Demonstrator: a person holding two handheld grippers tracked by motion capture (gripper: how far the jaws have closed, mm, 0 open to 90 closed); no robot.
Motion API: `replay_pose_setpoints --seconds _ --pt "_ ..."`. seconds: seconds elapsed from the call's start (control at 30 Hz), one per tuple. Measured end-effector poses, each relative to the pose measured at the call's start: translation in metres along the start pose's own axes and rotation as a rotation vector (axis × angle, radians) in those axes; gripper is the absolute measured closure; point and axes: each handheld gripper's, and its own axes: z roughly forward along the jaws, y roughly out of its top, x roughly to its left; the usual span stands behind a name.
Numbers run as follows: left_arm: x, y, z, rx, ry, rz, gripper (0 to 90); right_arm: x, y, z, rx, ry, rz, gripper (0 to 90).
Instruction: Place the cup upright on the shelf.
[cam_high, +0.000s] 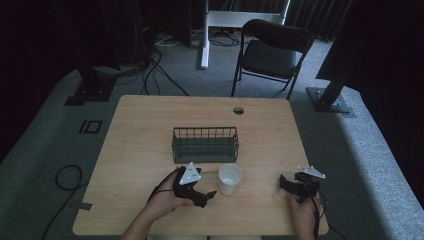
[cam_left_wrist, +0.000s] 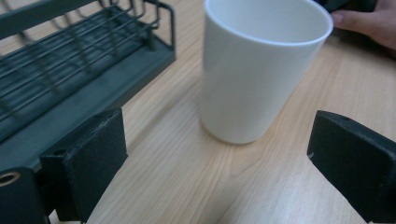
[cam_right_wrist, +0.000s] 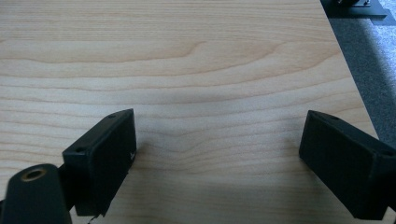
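Left gripper (cam_left_wrist: 219, 154), jaws spread, is nearing the upright cup (cam_left_wrist: 261, 70) beside the basket (cam_left_wrist: 88, 70); an off-centre closure risks tipping it. Right gripper (cam_right_wrist: 217, 158) is idling, jaws spread.

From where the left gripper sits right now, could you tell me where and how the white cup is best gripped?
Grip the white cup across its side wall, about mid-height, coming in level from the left gripper's side. It stands upright, has no handle, and tapers toward the base, so a higher hold is less likely to slip. The open jaws already look wider than the cup, and the wire basket beside it leaves room.
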Motion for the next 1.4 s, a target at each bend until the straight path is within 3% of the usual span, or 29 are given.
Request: replay_pose_setpoints --seconds 0.37,0.63,0.93,1.1,1.3,1.4 --pt "-0.011 0.009 0.020 -0.025 -0.016 -0.008 5.0 0.000 0.000 0.000 0.000 0.000 0.000 10.5" --pt "-0.018 0.016 0.032 -0.071 -0.036 -0.017 5.0 0.000 0.000 0.000 0.000 0.000 0.001 10.5" --pt "-0.020 0.022 0.046 -0.087 -0.031 -0.007 5.0 0.000 0.000 0.000 0.000 0.000 0.001 10.5" --pt "-0.021 0.026 0.054 -0.095 -0.001 0.024 5.1 0.000 0.000 0.000 0.000 0.000 0.001 10.5" --pt "-0.022 0.031 0.058 -0.115 0.005 0.034 5.2 0.000 0.000 0.000 0.000 0.000 0.001 10.5" --pt "-0.022 0.031 0.060 -0.124 0.001 0.018 5.7 0.000 0.000 0.000 0.000 0.000 0.002 10.6"
